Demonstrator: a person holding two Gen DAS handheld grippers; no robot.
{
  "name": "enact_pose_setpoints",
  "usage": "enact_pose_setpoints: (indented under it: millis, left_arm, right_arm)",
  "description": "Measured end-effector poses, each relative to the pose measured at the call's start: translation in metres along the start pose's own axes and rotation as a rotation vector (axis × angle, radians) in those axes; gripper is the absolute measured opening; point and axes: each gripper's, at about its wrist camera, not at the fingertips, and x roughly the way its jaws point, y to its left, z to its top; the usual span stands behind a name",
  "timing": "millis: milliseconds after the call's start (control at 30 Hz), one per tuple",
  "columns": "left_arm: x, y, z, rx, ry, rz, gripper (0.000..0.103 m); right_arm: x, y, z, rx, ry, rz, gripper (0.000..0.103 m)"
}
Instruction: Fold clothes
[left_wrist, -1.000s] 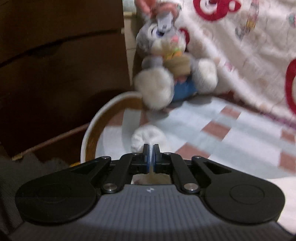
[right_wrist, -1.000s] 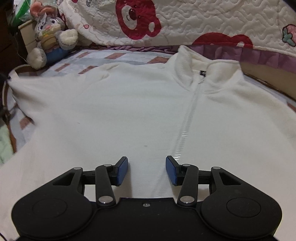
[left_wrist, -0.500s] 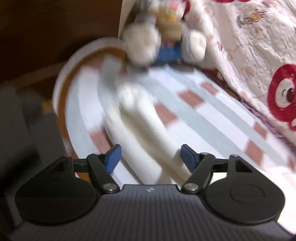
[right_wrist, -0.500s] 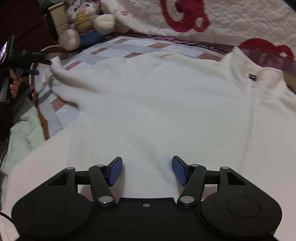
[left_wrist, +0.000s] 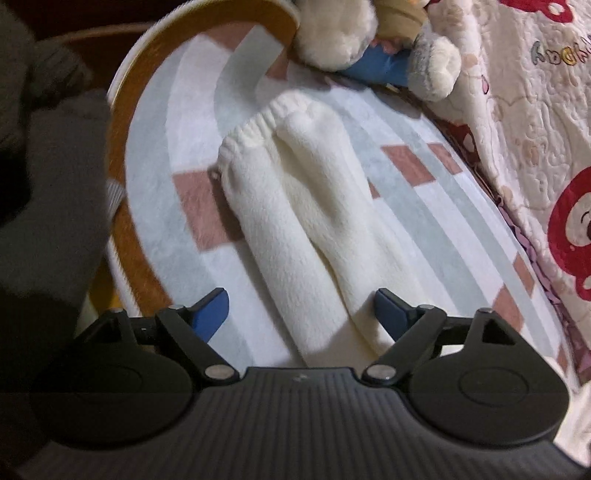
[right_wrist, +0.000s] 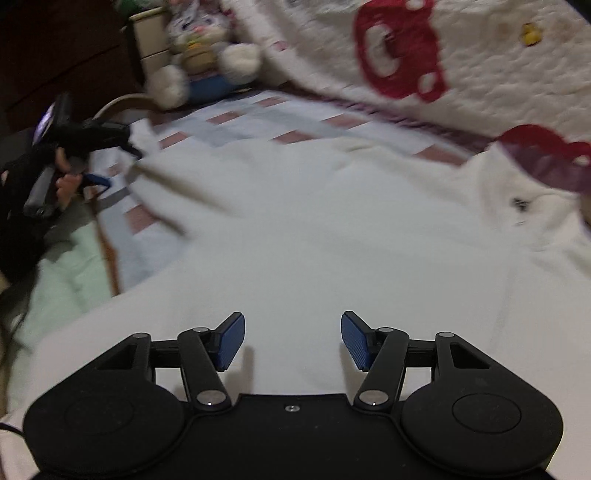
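My left gripper has bare checked sheet on its left side, up to the bed's curved edge. The fleece sleeve fills the gap ahead. At the far end a plush rabbit blocks the way, and the quilt walls off the right. From my right gripper the fleece body lies flat and open.

The plush bunny loses its head past the top edge; far off, it looks all fuzzy.
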Motion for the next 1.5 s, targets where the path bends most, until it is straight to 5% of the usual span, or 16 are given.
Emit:
enact_pose_setpoints:
  millis: [67,200,267,300,400,600,900,1067,1167,1267,1367,1467,1500]
  left_arm:
    - [0.004,-0.002,-0.001,0.001,-0.041,-0.012,0.103]
    - [0.008,-0.005,-0.003,-0.007,-0.095,-0.014,0.101]
    - [0.008,-0.007,-0.004,0.009,-0.122,-0.006,0.070]
    - [0.009,-0.010,-0.005,0.040,-0.129,0.030,0.030]
    - [0.002,-0.023,-0.012,0.124,-0.179,0.094,0.015]
    - [-0.045,-0.063,-0.019,0.297,-0.337,0.056,0.013]
    - [-0.141,-0.122,-0.052,0.387,-0.428,-0.284,0.012]
    - [-0.153,-0.156,-0.093,0.364,-0.254,-0.498,0.012]
    - [-0.162,-0.184,-0.137,0.502,-0.197,-0.569,0.012]
    - [-0.147,-0.212,-0.196,0.727,-0.111,-0.513,0.014]
    - [-0.109,-0.218,-0.235,0.738,0.156,-0.471,0.015]
    - [-0.104,-0.219,-0.237,0.780,0.251,-0.461,0.018]
    - [-0.104,-0.220,-0.237,0.795,0.277,-0.459,0.026]
  right_arm:
    - [-0.007,-0.010,-0.001,0.035,-0.014,-0.018,0.063]
    - [-0.012,-0.019,-0.007,0.056,-0.022,-0.049,0.063]
    - [-0.012,-0.023,-0.010,0.054,-0.020,-0.056,0.063]
    - [-0.013,-0.023,-0.012,0.052,-0.020,-0.061,0.063]
    - [-0.013,-0.029,-0.016,0.052,-0.015,-0.067,0.063]
    - [-0.016,-0.033,-0.017,0.029,-0.024,-0.089,0.063]
    - [-0.025,-0.054,-0.029,0.093,-0.033,-0.107,0.063]
    - [-0.023,-0.064,-0.040,0.158,-0.016,-0.105,0.063]
    - [-0.022,-0.063,-0.045,0.160,-0.010,-0.106,0.063]
    - [-0.017,-0.063,-0.047,0.175,0.009,-0.113,0.063]
    - [-0.014,-0.061,-0.050,0.177,0.014,-0.136,0.064]
    - [-0.014,-0.059,-0.051,0.169,0.017,-0.140,0.065]
    - [-0.014,-0.059,-0.051,0.165,0.019,-0.140,0.065]
